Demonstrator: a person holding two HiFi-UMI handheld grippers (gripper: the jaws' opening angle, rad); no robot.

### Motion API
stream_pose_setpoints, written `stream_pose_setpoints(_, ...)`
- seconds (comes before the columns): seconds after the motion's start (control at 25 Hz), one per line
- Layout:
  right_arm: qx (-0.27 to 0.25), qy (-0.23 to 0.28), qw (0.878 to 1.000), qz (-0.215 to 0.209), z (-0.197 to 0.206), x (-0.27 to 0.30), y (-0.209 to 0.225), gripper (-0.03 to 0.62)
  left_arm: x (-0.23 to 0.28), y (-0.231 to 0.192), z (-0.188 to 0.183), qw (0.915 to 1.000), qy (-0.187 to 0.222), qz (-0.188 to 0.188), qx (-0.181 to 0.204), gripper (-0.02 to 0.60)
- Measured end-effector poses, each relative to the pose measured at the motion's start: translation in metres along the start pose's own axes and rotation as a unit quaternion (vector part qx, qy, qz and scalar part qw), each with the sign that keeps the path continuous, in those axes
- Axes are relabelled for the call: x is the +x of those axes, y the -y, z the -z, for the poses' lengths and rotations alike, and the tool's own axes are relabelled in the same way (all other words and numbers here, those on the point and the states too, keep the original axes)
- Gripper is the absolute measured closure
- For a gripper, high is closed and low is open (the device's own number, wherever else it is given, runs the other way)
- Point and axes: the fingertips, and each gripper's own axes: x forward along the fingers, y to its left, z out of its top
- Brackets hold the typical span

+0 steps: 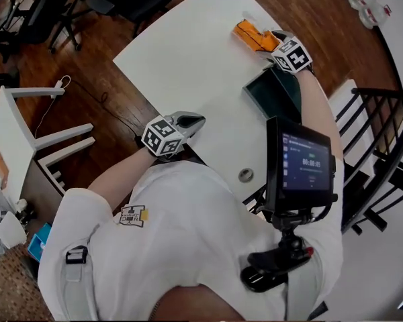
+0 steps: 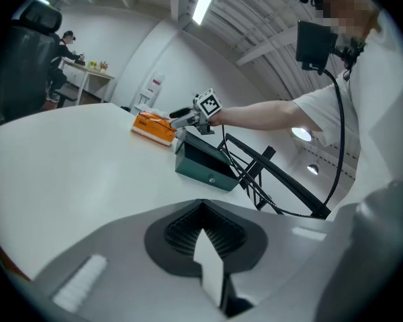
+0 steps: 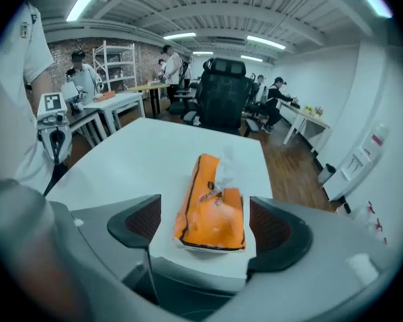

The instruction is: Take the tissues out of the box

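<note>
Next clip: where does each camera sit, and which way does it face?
Head view: on the person's head, looking steeply down at the white table; shows torso, both arms, left tool and right tool.
Left gripper view: on the left tool, looking across the table at the orange tissue pack and dark green box; own jaws together, right arm visible.
Right gripper view: on the right tool, looking down at the tissue pack between its open jaws; left tool at left.
Shared: all three show the tissue pack.

We count two grippers, the left gripper and the right gripper. We count one orange tissue pack, one tissue poking from it, one white scrap, one dark green box, one white table and one screen.
</note>
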Motion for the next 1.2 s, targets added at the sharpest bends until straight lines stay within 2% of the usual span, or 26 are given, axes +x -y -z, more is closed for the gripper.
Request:
stream_pose_setpoints(0.08, -0.001, 0.038, 0.999, 0.016, -0.022, -0.019, -0.002, 0.189, -0.003, -0.006, -0.005, 1.0, -0.002, 0.007, 0.004, 0.581)
stream_pose_setpoints(0.2, -0.008, 0.104, 0.993, 0.055, -0.053, -0.085, -0.027, 0.199, 0.0, 0.003, -0.012, 0.9991, -0.006, 0.032, 0.026, 0.581)
stream_pose_setpoints(0.24, -0.005, 0.129, 0.989, 0.07, -0.059, -0.112, -0.042, 0.214, 0.004, 0.008, -0.016, 0.9981, -0.01, 0.046, 0.04, 0.581)
stream_pose_setpoints(0.32, 0.015, 0.173, 0.98, 0.095, -0.063, -0.154, -0.081, 0.285, 0.012, 0.016, -0.018, 0.9946, -0.022, 0.075, 0.068, 0.581)
stream_pose_setpoints(0.44, 0.088, 0.216, 0.967, 0.106, -0.043, -0.173, -0.163, 0.384, 0.017, 0.024, -0.005, 0.9891, -0.047, 0.104, 0.093, 0.581)
stream_pose_setpoints(0.56, 0.191, 0.227, 0.949, 0.103, 0.003, -0.15, -0.251, 0.451, 0.02, 0.03, 0.014, 0.984, -0.071, 0.122, 0.108, 0.581)
stream_pose_setpoints(0.68, 0.284, 0.236, 0.921, 0.122, 0.044, -0.122, -0.322, 0.509, 0.018, 0.036, 0.029, 0.9803, -0.088, 0.136, 0.114, 0.581)
stream_pose_setpoints(0.76, 0.333, 0.242, 0.9, 0.14, 0.06, -0.113, -0.349, 0.547, 0.017, 0.045, 0.038, 0.9756, -0.102, 0.15, 0.124, 0.581)
stream_pose_setpoints(0.8, 0.347, 0.24, 0.895, 0.145, 0.066, -0.109, -0.359, 0.573, 0.017, 0.05, 0.044, 0.9727, -0.11, 0.157, 0.131, 0.581)
stream_pose_setpoints(0.96, 0.361, 0.23, 0.892, 0.148, 0.075, -0.102, -0.379, 0.594, 0.018, 0.067, 0.053, 0.9643, -0.129, 0.173, 0.153, 0.581)
stream_pose_setpoints(1.2, 0.347, 0.23, 0.895, 0.16, 0.074, -0.109, -0.372, 0.594, 0.023, 0.081, 0.04, 0.9624, -0.119, 0.18, 0.165, 0.581)
